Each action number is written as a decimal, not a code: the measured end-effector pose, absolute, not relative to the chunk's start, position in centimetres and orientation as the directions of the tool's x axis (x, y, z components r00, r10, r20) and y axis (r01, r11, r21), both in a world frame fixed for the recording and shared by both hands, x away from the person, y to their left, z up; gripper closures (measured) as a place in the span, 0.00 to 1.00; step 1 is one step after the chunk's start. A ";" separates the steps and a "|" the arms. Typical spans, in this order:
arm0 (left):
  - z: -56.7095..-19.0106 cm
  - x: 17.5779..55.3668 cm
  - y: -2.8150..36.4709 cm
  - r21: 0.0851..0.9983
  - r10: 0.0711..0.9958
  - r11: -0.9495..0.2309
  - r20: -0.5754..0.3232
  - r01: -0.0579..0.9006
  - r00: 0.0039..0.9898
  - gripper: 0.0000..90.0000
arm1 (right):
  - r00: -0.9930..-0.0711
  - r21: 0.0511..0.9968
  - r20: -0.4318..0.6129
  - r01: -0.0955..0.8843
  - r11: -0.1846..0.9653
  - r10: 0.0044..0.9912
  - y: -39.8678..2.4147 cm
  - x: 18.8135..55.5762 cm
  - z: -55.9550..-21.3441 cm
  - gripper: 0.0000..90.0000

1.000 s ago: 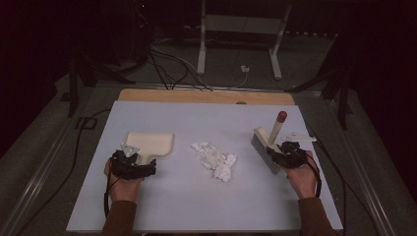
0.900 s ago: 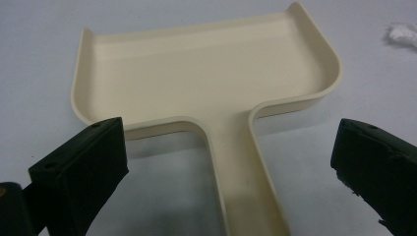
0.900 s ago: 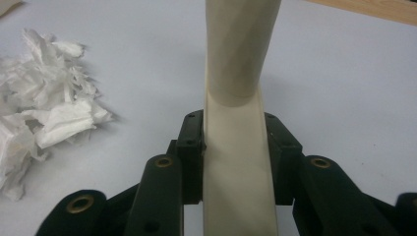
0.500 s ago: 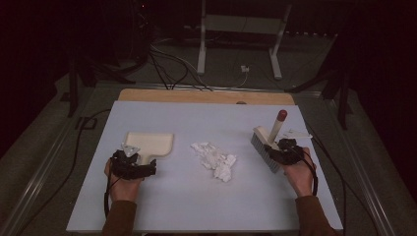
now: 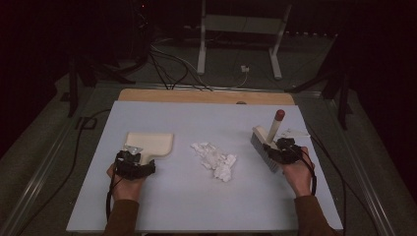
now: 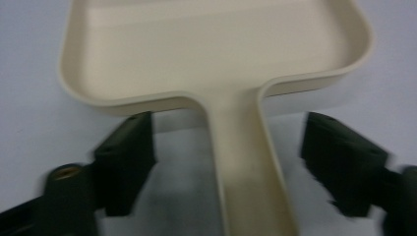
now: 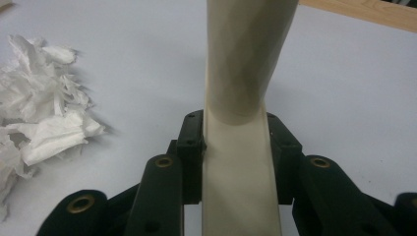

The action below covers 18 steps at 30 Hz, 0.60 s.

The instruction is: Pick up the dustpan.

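dustpan (image 6: 216,64): far rim cut off | fingers (image 6: 125,162): blurred | brush (image 7: 241,162): head unseen

Cream plastic dustpan (image 5: 150,143); cream-handled brush (image 5: 268,140), red-tipped, grey bristles; white crumpled paper scraps (image 5: 215,160); pale blue-grey bench (image 5: 206,196); black grippers.

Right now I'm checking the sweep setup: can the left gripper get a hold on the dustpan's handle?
Probably yes. The dustpan's handle lies between the left gripper's jaws, which have just been closing; gaps remain on both sides and nothing blocks them.
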<state>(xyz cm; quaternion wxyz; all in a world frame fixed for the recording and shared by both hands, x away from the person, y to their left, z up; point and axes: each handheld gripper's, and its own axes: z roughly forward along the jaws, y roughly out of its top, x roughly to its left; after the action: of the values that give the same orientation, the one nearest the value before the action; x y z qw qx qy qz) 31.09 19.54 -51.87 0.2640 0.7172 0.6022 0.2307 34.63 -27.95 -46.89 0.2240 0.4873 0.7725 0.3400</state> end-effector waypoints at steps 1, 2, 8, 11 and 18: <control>-51.9 31.1 19.5 0.658 0.986 -0.131 0.006 0.742 0.168 0.36 | -0.424 0.744 -0.015 0.600 0.294 0.905 -28.0 34.6 -46.9 0.74; -51.9 31.1 19.5 0.654 0.986 -0.130 0.002 0.745 0.169 0.40 | -0.423 0.744 -0.015 0.601 0.293 0.906 -28.0 34.6 -46.9 0.74; -51.9 31.2 19.5 0.637 0.985 -0.133 0.004 0.759 0.170 0.57 | -0.419 0.746 -0.014 0.600 0.289 0.908 -27.9 34.6 -46.9 0.74; -51.9 31.1 19.4 0.633 0.986 -0.134 0.011 0.763 0.164 0.61 | -0.419 0.745 -0.014 0.601 0.289 0.908 -27.9 34.6 -46.9 0.74; -51.7 31.1 19.6 0.624 0.986 -0.129 0.001 0.770 0.164 0.73 | -0.422 0.745 -0.010 0.602 0.288 0.907 -27.9 34.5 -46.9 0.74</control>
<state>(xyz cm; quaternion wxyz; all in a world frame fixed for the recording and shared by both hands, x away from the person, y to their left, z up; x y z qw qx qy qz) 31.14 19.60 -51.74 0.2522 0.7201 0.6099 0.2141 34.52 -27.89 -46.92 0.2230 0.4891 0.7710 0.3416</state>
